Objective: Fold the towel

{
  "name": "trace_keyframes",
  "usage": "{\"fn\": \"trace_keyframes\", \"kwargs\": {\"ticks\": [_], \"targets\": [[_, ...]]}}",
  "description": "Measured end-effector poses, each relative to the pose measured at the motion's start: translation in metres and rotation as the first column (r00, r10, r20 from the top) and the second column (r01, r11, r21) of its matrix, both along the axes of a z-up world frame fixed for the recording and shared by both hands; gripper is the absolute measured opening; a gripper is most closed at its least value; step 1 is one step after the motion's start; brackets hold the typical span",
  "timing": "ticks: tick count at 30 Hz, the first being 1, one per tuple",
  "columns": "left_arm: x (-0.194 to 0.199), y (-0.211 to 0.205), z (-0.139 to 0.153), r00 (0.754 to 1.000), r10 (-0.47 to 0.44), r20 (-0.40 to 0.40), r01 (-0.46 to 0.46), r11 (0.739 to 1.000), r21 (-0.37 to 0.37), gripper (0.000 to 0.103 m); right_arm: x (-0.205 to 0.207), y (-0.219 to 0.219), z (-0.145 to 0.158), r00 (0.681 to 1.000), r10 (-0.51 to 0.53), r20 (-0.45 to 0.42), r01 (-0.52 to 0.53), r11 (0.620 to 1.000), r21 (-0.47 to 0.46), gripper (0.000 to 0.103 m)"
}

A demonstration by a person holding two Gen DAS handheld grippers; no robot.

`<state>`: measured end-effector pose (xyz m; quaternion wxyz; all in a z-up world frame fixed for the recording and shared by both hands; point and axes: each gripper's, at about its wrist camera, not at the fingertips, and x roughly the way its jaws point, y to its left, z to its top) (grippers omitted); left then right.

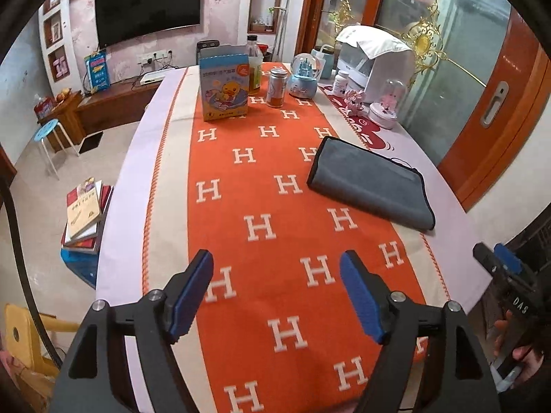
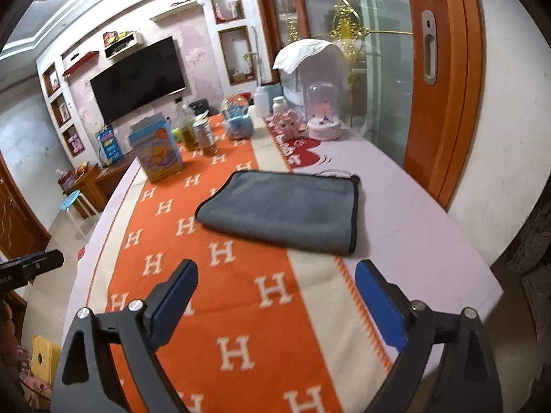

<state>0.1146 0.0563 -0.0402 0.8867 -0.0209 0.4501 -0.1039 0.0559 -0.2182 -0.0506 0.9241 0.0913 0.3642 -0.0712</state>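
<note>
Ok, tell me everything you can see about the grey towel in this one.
The towel is grey, soft and plush-looking, with a thin black stitched border. It lies flat on the table, already folded into a rectangle, with a rounded fold on its left side and bordered edges stacked on the right. It rests partly on the orange H-patterned runner and partly on the pale cloth beside it. Nothing grips it: the left gripper and right gripper are open, short of it.

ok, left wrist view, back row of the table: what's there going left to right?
Duck-print box → oil bottle → metal can → blue snow globe → white pill bottle → pink plush toy → glass dome music box.
</note>
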Motion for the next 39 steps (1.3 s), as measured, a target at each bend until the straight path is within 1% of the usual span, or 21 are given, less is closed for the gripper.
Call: {"fn": "trace_keyframes", "kwargs": {"ticks": [4, 7, 10, 12, 16, 20, 22, 26, 30, 33, 34, 37, 39], "targets": [[-0.018, 0.007, -0.001, 1.0, -0.001, -0.013, 0.001, 0.999, -0.038, 0.08, -0.013, 0.016, 0.0, 0.999, 0.049, -0.022, -0.048, 0.999, 0.011, 0.096], [-0.031, 0.012, -0.005, 0.999, 0.014, -0.033, -0.016, 0.999, -0.044, 0.081, -0.015, 0.028, -0.002, 0.994, 0.095, -0.045, -0.095, 0.995, 0.013, 0.098], [-0.041, 0.012, -0.008, 0.998, 0.031, -0.045, -0.033, 0.999, -0.043, 0.086, -0.017, 0.039, -0.002, 0.988, 0.148, -0.054, -0.146, 0.989, 0.033, 0.098], [-0.049, 0.012, -0.01, 0.997, 0.048, -0.062, -0.051, 0.998, -0.048, 0.09, -0.019, 0.047, -0.001, 0.981, 0.184, -0.063, -0.181, 0.982, 0.043, 0.098], [-0.058, 0.011, -0.016, 0.989, 0.09, -0.118, -0.098, 0.993, -0.065, 0.091, -0.021, 0.057, -0.002, 0.962, 0.248, -0.114, -0.241, 0.968, 0.071, 0.098], [-0.067, 0.006, -0.017, 0.984, 0.123, -0.131, -0.131, 0.99, -0.049, 0.091, -0.029, 0.063, 0.001, 0.938, 0.306, -0.163, -0.296, 0.952, 0.081, 0.099], [-0.075, 0.004, -0.015, 0.978, 0.162, -0.131, -0.168, 0.985, -0.03, 0.091, -0.032, 0.064, 0.003, 0.929, 0.322, -0.185, -0.311, 0.947, 0.085, 0.099], [-0.091, -0.003, -0.009, 0.971, 0.202, -0.126, -0.205, 0.979, -0.005, 0.091, -0.042, 0.065, 0.01, 0.903, 0.364, -0.23, -0.348, 0.931, 0.109, 0.1], [-0.103, -0.014, 0.002, 0.971, 0.206, -0.121, -0.207, 0.978, 0.001, 0.091, -0.051, 0.065, 0.019, 0.891, 0.378, -0.25, -0.363, 0.926, 0.106, 0.1], [-0.109, -0.025, 0.01, 0.973, 0.204, -0.103, -0.202, 0.979, 0.031, 0.091, -0.058, 0.063, 0.029, 0.889, 0.383, -0.25, -0.365, 0.924, 0.116, 0.1], [-0.113, -0.03, 0.014, 0.976, 0.2, -0.083, -0.196, 0.979, 0.047, 0.091, -0.06, 0.062, 0.033, 0.891, 0.38, -0.248, -0.361, 0.925, 0.12, 0.1], [-0.121, -0.038, 0.024, 0.98, 0.195, -0.038, -0.192, 0.98, 0.059, 0.091, -0.066, 0.06, 0.042, 0.902, 0.362, -0.237, -0.348, 0.932, 0.098, 0.1], [-0.124, -0.041, 0.029, 0.98, 0.196, -0.022, -0.194, 0.979, 0.068, 0.091, -0.068, 0.059, 0.044, 0.906, 0.356, -0.23, -0.344, 0.934, 0.093, 0.1]]}}
